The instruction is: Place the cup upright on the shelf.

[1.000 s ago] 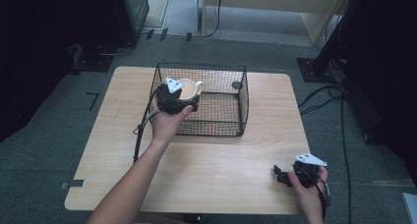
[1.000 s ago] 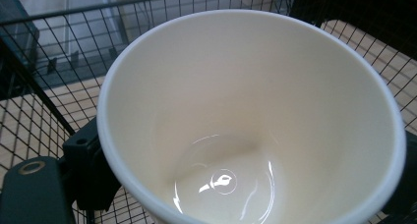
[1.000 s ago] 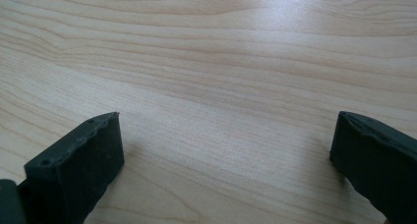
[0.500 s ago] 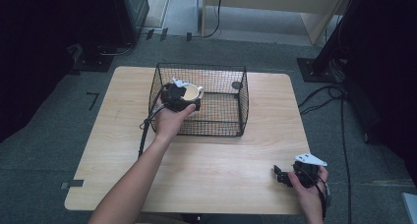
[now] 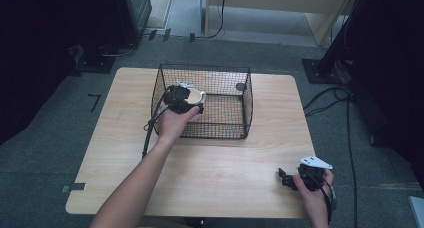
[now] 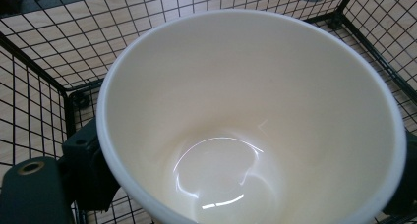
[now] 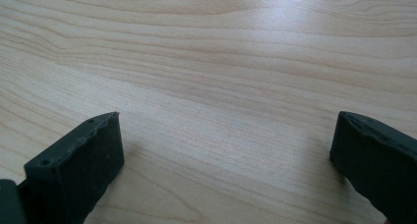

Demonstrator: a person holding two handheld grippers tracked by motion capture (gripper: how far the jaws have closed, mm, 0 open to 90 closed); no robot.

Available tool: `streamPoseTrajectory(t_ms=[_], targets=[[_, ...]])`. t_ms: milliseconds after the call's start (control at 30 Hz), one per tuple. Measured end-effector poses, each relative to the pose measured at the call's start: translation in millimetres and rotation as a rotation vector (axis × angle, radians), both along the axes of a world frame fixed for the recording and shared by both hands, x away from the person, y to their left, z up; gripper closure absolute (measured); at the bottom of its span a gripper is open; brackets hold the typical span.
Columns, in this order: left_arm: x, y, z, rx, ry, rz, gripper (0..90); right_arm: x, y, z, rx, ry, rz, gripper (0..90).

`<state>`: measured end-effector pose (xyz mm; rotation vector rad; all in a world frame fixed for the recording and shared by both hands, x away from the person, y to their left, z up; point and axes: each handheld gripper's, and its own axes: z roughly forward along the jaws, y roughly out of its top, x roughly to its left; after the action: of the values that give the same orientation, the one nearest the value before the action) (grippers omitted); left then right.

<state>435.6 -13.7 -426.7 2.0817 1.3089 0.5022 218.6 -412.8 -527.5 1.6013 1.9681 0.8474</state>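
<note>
A cream cup (image 5: 195,95) hangs inside the black wire basket (image 5: 235,108) near its left wall, held by my left gripper (image 5: 187,102). In the left gripper view the cup (image 6: 251,121) is empty, glossy inside, with a black jaw on each side of it and the basket mesh (image 6: 44,81) behind. My right gripper (image 5: 289,179) rests low at the table's front right corner. The right gripper view has its jaws standing wide apart over bare wood (image 7: 221,86), with nothing between them (image 7: 226,150).
The basket stands at the back middle of the light wooden table (image 5: 120,138). A small dark round object (image 5: 240,87) lies in the basket's far right corner. Cables (image 5: 330,95) run over the grey floor to the right of the table.
My left gripper has carried the cup a little to the right and down, from above the basket's left rim into the basket. The right gripper has stayed put.
</note>
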Motion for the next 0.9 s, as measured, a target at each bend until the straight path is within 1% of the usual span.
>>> streamPoseTrajectory(t_ms=[267,533,667,900], targets=[[4.8,-2.8,-2.5,0.030,0.044,0.002,9.4,0.0,0.0,0.0,0.000,0.000,0.000,0.0],[7.7,-4.1,-4.2,0.045,0.069,0.005,9.3,0.0,0.0,0.0,0.000,0.000,0.000,0.0],[8.5,-3.9,-4.5,0.040,0.079,-0.003,9.2,0.0,0.0,0.0,0.000,0.000,0.000,0.0],[9.3,-2.9,-4.6,0.034,0.087,-0.003,9.2,0.0,0.0,0.0,0.000,0.000,0.000,0.0]])
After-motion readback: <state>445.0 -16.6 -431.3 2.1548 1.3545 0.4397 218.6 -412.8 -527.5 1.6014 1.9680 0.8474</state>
